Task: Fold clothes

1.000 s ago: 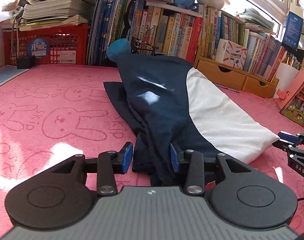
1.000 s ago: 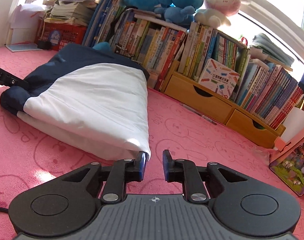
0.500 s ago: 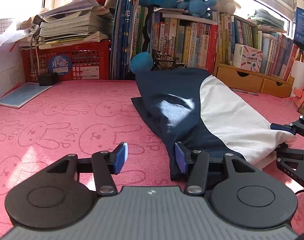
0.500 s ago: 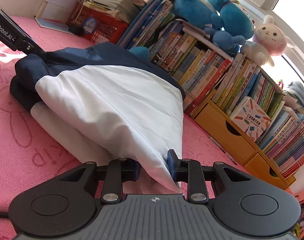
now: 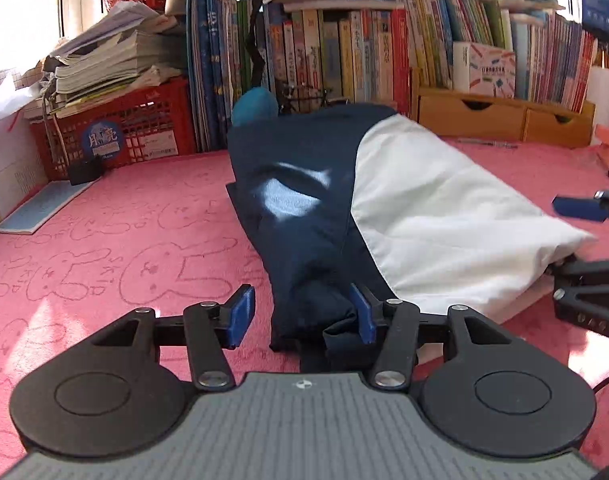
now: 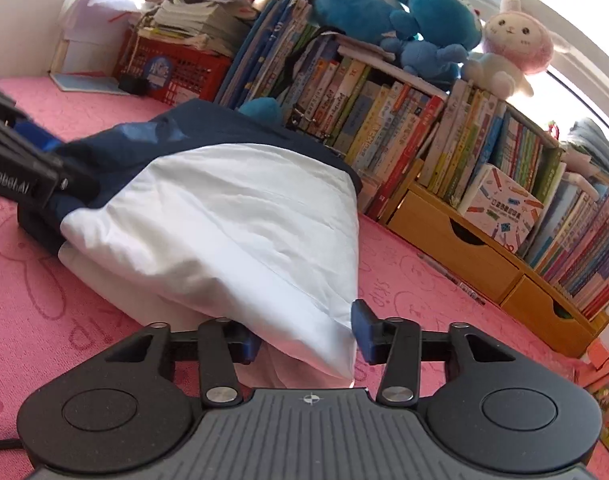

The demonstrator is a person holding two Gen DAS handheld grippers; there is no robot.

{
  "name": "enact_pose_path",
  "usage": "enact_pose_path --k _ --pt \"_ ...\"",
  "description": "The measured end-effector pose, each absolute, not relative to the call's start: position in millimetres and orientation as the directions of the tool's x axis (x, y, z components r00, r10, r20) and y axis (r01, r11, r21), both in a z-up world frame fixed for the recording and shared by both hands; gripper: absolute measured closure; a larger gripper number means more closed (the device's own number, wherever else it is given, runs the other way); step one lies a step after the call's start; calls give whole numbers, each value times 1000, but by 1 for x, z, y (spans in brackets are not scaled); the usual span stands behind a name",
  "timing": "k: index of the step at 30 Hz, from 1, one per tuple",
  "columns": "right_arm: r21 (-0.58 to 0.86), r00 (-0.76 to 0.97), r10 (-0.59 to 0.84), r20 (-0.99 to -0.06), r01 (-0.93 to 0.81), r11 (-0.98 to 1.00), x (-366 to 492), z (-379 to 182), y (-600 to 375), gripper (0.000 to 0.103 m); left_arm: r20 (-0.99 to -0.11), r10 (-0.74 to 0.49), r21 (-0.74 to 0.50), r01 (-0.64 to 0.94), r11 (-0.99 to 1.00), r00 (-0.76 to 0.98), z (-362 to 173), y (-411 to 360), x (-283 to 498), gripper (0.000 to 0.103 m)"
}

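Note:
A folded navy and white garment (image 5: 384, 216) lies on the pink rabbit-print cloth (image 5: 124, 240). It also shows in the right wrist view (image 6: 232, 220). My left gripper (image 5: 300, 316) is open, with the navy end of the garment lying between its blue pads. My right gripper (image 6: 306, 332) is open, with the white corner lying between its pads. The right gripper shows at the right edge of the left wrist view (image 5: 584, 240). The left gripper shows at the left edge of the right wrist view (image 6: 20, 168).
A bookshelf full of books (image 5: 384, 48) with wooden drawers (image 5: 500, 120) runs along the back. A red crate (image 5: 116, 136) with paper stacks stands back left. Blue and pink plush toys (image 6: 424, 28) sit on the books. A blue ball (image 5: 254, 106) lies behind the garment.
Both grippers have opened wider around the garment ends. The garment has settled lower onto the cloth and the views have shifted slightly.

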State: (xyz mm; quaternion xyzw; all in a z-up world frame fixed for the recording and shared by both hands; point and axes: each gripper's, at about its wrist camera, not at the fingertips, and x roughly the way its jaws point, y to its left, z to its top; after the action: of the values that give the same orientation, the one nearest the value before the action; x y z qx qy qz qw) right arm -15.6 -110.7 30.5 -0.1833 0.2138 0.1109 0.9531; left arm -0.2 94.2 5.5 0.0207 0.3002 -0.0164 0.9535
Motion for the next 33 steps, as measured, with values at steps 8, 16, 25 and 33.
enact_pose_path --k 8,16,25,33 --pt "180 757 296 -583 -235 955 22 28 -158 82 -591 -17 31 43 999 807 3 100 -1 29" --pt "-458 954 93 -284 -220 861 -66 55 -100 92 -599 -58 36 99 994 799 6 95 -10 29" --pt "-453 908 5 -419 -213 866 -155 46 -160 84 -606 -193 -20 228 974 772 4 86 -38 18" --pt "-234 804 254 -537 -432 871 -160 71 -177 52 -589 -268 -48 299 953 762 0 82 -57 18"
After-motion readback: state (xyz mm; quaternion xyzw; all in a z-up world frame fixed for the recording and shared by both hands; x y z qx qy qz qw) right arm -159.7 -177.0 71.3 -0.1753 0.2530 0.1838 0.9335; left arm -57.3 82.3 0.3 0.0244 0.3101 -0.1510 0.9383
